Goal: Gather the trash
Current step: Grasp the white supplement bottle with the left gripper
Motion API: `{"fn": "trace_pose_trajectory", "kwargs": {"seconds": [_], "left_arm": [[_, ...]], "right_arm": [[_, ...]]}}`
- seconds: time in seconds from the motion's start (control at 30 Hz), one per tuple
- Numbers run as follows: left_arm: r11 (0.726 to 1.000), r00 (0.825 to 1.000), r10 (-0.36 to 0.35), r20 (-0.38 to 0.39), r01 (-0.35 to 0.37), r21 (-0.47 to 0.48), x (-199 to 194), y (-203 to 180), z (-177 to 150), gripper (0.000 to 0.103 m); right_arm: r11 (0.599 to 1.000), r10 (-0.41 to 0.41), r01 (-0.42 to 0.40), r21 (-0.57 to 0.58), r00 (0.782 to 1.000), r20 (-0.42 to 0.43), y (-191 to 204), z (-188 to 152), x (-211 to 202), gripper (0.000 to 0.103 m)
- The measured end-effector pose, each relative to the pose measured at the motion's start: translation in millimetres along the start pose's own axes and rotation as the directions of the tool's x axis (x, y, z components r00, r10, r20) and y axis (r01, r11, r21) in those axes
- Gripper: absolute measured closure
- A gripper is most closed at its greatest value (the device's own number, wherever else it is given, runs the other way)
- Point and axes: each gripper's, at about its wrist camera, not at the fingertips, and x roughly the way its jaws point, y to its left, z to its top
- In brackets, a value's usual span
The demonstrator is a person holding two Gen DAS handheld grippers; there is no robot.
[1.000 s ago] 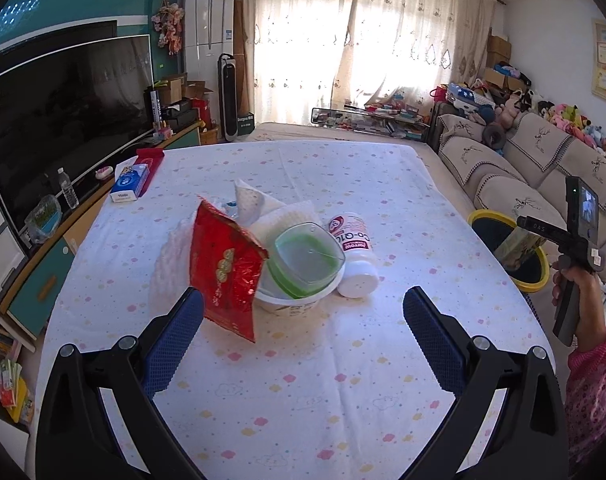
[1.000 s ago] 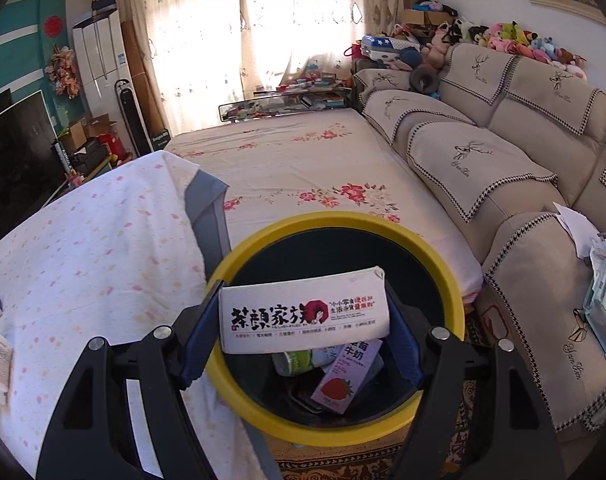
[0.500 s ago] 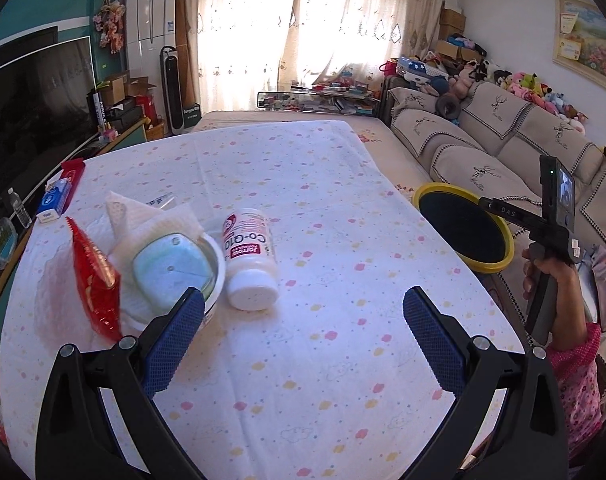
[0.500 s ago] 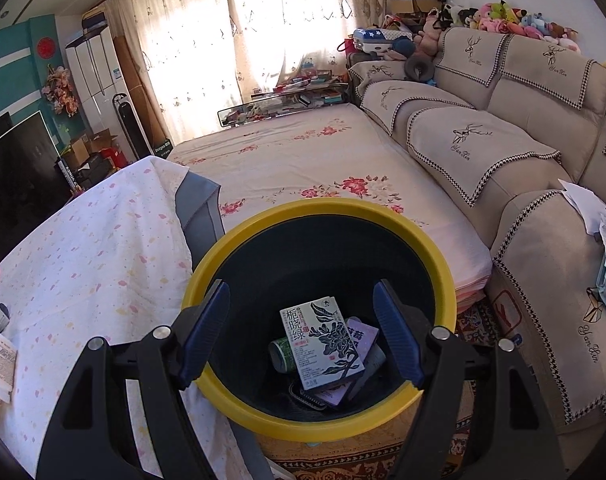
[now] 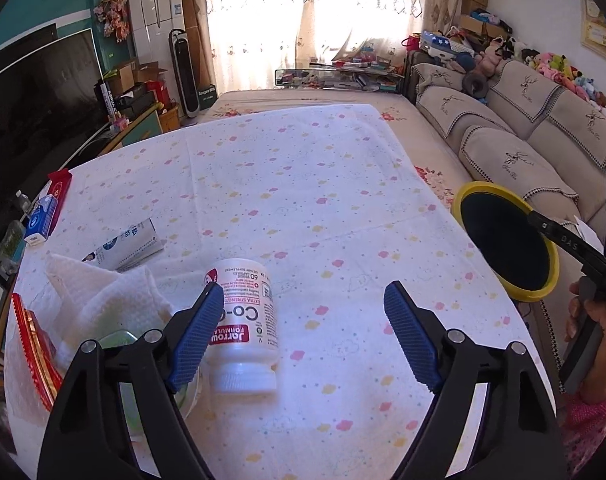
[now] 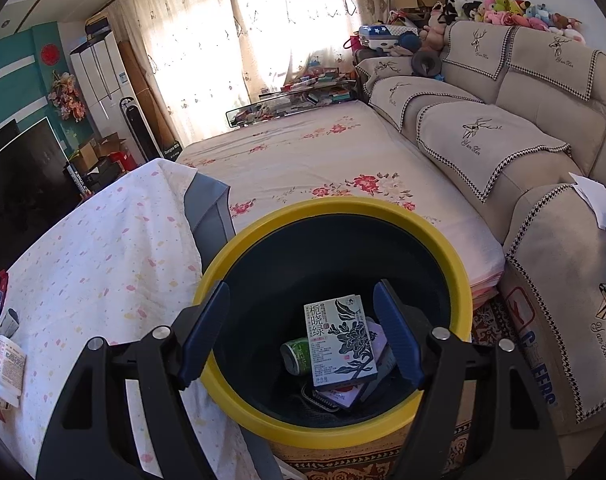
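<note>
In the left wrist view my left gripper (image 5: 303, 336) is open and empty, low over the table. A white Co-Q10 bottle (image 5: 243, 332) lies on its side just inside the left finger. A paper towel (image 5: 115, 300), a bowl with a green lid (image 5: 119, 344) and a red packet (image 5: 33, 356) lie to its left. In the right wrist view my right gripper (image 6: 299, 336) is open and empty above the yellow-rimmed bin (image 6: 335, 216). A white box with a flower print (image 6: 339, 340) lies inside the bin on a green can (image 6: 297, 354) and other trash.
The spotted tablecloth (image 5: 303, 200) covers the table. A small carton (image 5: 123, 244) and a blue tissue pack (image 5: 39, 220) lie at the left. The bin (image 5: 507, 240) stands off the table's right edge, next to a beige sofa (image 6: 543, 160). A TV (image 5: 35, 112) stands left.
My right gripper opened and the box dropped into the bin. My left gripper moved right and closer to the bottle, so the bowl and packet slid to the frame's left edge.
</note>
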Motion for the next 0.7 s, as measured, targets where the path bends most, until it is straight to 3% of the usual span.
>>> {"fn": "trace_pose_trajectory", "kwargs": {"seconds": [0.2, 0.5, 0.7], "left_arm": [[0.996, 0.995, 0.092, -0.037, -0.091, 0.012, 27, 7, 9, 0.023], [0.992, 0.993, 0.113, -0.03, -0.111, 0.062, 44, 0, 19, 0.024], [0.987, 0.985, 0.157, -0.07, -0.153, 0.055, 54, 11, 17, 0.024]], "right_arm": [[1.0, 0.001, -0.001, 0.009, 1.0, -0.008, -4, 2, 4, 0.032], [1.0, 0.01, -0.01, 0.005, 1.0, -0.022, 1, 2, 11, 0.032], [1.0, 0.009, -0.009, -0.002, 0.999, -0.033, 3, 0, 15, 0.032]]}}
